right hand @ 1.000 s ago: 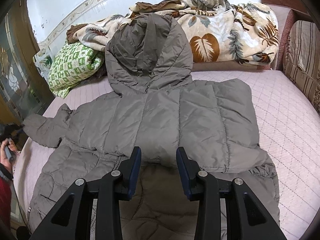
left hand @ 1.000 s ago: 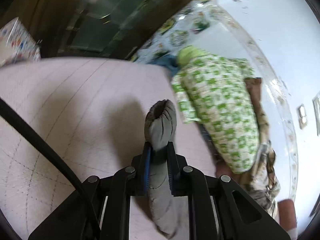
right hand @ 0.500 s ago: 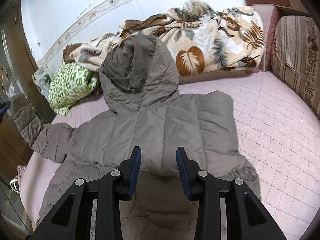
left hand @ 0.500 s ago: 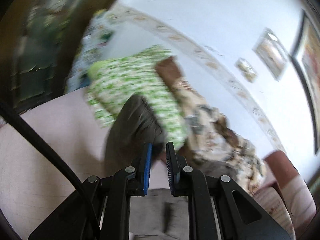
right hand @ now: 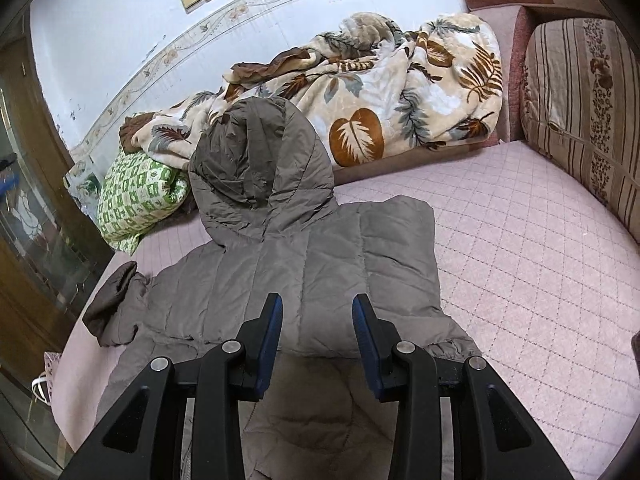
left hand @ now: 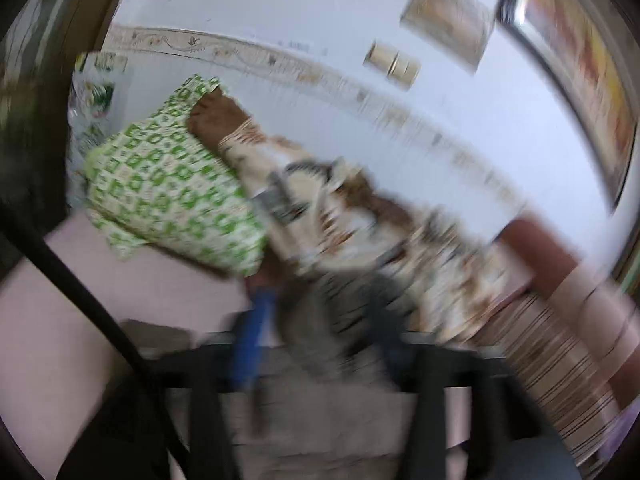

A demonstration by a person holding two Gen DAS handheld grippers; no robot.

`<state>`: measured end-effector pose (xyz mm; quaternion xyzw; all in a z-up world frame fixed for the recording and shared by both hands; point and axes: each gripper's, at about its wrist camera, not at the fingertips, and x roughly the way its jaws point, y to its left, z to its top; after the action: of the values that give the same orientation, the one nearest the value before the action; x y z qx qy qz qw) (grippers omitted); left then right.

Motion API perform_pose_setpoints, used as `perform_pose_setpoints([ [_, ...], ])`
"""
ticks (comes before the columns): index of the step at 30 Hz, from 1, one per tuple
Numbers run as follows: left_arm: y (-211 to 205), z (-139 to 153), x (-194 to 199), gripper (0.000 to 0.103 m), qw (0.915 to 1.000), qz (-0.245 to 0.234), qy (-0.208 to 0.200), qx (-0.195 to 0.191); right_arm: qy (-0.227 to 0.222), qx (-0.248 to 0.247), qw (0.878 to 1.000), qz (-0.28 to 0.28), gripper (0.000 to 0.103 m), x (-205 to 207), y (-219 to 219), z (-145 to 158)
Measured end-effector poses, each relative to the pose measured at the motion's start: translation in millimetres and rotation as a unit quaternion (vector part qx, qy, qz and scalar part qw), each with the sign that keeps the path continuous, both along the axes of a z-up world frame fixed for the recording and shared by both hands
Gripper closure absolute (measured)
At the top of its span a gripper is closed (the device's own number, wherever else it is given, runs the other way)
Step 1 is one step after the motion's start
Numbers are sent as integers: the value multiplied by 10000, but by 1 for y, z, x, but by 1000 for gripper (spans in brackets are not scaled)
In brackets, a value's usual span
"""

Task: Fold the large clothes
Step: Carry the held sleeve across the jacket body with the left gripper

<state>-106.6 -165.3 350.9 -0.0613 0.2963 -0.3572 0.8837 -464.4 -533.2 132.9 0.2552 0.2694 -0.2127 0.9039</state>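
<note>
A: Above the lower half of the jacket (right hand: 304, 264), item one: our right gripper (right hand: 317, 320). Pose?

B: Level and pointed along the bed toward the hood (right hand: 256, 160). Its fingers stand well apart with nothing between them.

A: Item two: our left gripper (left hand: 316, 320).

B: Badly smeared in its own view. It is tipped up, facing the wall, the green checked pillow (left hand: 168, 184) and the leaf-print blanket (left hand: 360, 232). Grey fabric shows between and below its fingers, but we cannot tell whether they are clamped on it or have let go.

A: Item three: the jacket's place.

B: Spread on the pink quilted bed cover (right hand: 540, 248), hood toward the blanket (right hand: 380, 92). In the right view one sleeve (right hand: 116, 300) lies bunched by the left edge of the bed; the opposite side is folded in over the body. The striped cushion (right hand: 580, 112) sits at the far right, well apart from the jacket.

A: Changes against a second ago?

B: Then our left gripper was pinching the sleeve cuff low over the cover. Half a second ago the sleeve was lifted off the bed edge. Now the sleeve lies nearer the body. Our right gripper's fingers are spread as before, with more wall showing above the blanket.
</note>
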Motion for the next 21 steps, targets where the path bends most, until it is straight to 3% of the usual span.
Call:
perform_pose_setpoints([
  [2, -6, -32, 6, 38, 9960, -14, -286, 851, -24, 44, 10000, 7, 63, 1, -1, 0],
  [4, -7, -68, 15, 37, 9856, -21, -485, 1618, -10, 58, 10000, 7, 63, 3, 0, -1],
  [5, -8, -98, 16, 37, 9735, 5, -690, 2179, 9, 59, 10000, 15, 63, 5, 0, -2],
  [8, -2, -162, 20, 37, 9428, -21, -1087, 3151, 120, 15, 9999, 69, 63, 12, 5, -6],
  [13, 6, -233, 25, 37, 9079, -217, -1364, 3958, 222, 33, 9997, 129, 63, 20, 7, -13],
  [18, -8, -263, 38, 37, 8818, -118, -1549, 4454, 297, 43, 9994, 178, 63, 26, 8, -17],
  [21, -20, -279, 44, 37, 8570, -70, -1803, 4827, 305, 38, 9993, 201, 64, 28, 8, -17],
])
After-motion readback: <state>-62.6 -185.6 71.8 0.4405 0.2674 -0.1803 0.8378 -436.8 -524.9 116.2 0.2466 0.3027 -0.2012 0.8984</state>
